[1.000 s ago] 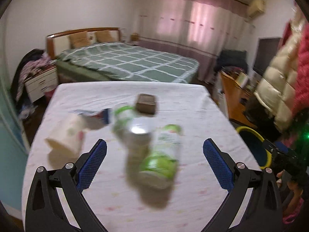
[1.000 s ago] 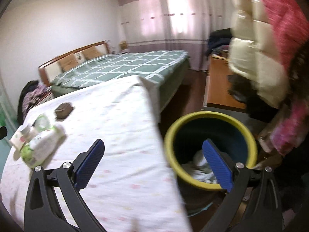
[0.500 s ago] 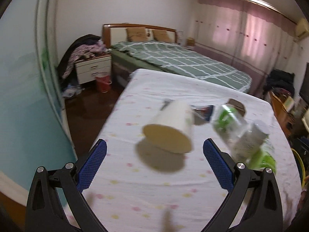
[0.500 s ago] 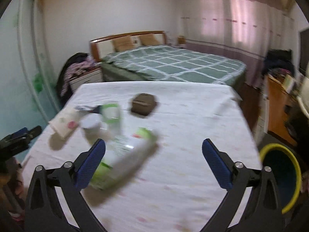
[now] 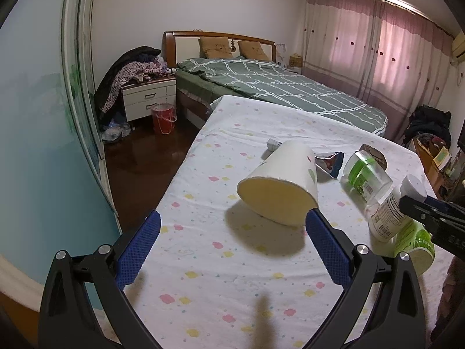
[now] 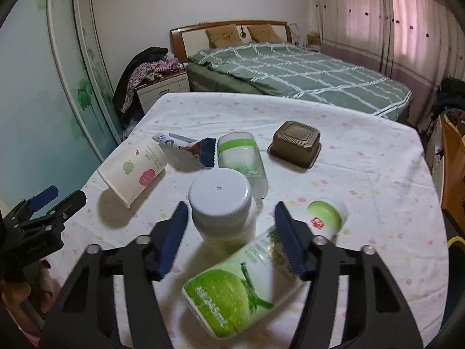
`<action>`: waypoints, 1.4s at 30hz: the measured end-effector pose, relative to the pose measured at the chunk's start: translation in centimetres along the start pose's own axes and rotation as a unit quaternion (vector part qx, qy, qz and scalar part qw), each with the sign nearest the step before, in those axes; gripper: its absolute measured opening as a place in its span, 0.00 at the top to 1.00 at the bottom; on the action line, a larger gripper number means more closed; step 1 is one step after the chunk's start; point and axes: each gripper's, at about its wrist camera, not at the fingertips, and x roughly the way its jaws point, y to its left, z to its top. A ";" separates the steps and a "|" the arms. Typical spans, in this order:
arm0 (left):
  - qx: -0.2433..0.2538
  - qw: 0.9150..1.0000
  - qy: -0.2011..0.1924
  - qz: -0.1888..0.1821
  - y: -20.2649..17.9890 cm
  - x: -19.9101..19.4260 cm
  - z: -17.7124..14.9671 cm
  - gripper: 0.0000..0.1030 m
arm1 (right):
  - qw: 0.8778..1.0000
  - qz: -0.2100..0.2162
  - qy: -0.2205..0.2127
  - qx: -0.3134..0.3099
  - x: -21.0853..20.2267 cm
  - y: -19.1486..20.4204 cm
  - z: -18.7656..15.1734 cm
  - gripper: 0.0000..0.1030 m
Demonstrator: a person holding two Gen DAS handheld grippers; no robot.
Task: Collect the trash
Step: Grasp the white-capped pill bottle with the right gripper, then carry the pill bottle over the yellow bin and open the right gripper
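Note:
Trash lies on a table under a white flowered cloth (image 6: 363, 180). A white paper cup (image 5: 279, 186) lies on its side with its mouth towards me, just beyond my open left gripper (image 5: 232, 224); the right fingertip is close to its rim. My right gripper (image 6: 231, 208) straddles an upright white-capped bottle (image 6: 221, 203). Its jaws are closing, with gaps still showing on both sides of the bottle. A green-labelled bottle (image 6: 255, 276) lies under its right finger. A clear jar with a green band (image 6: 241, 160), a brown plastic box (image 6: 295, 142) and a squeezed tube (image 6: 186, 142) lie further back.
A bed with a green checked cover (image 5: 276, 87) stands behind the table. A nightstand (image 5: 148, 99) and a red bucket (image 5: 164, 117) are on the floor to the left. A yellow bin rim (image 6: 454, 240) shows past the table's right edge. The left gripper (image 6: 58, 200) hovers near the cup.
The left gripper swung from the bottles to the paper cup and came lower. The right gripper left the yellow bin, crossed over the table and narrowed its jaws around the white-capped bottle.

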 end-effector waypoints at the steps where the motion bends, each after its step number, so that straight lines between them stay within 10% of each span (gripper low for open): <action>1: -0.002 1.000 0.001 -0.001 0.0 0.0 0.0 0.05 | 1.000 0.004 0.003 0.002 0.2 0.0 0.0 0.55; 18: -0.004 1.000 0.002 -0.010 -0.4 0.3 -0.3 0.05 | 0.995 0.028 -0.087 0.041 -7.1 -2.3 1.2 0.56; 27: 0.009 1.000 0.000 -0.012 -1.0 0.1 -0.5 0.05 | 0.983 -0.070 -0.111 0.127 -10.6 -10.8 -1.4 0.56; 42: 0.059 0.997 0.019 -0.047 -4.5 -0.4 -1.4 0.05 | 0.880 -0.332 -0.077 0.332 -13.1 -29.1 -11.1 0.56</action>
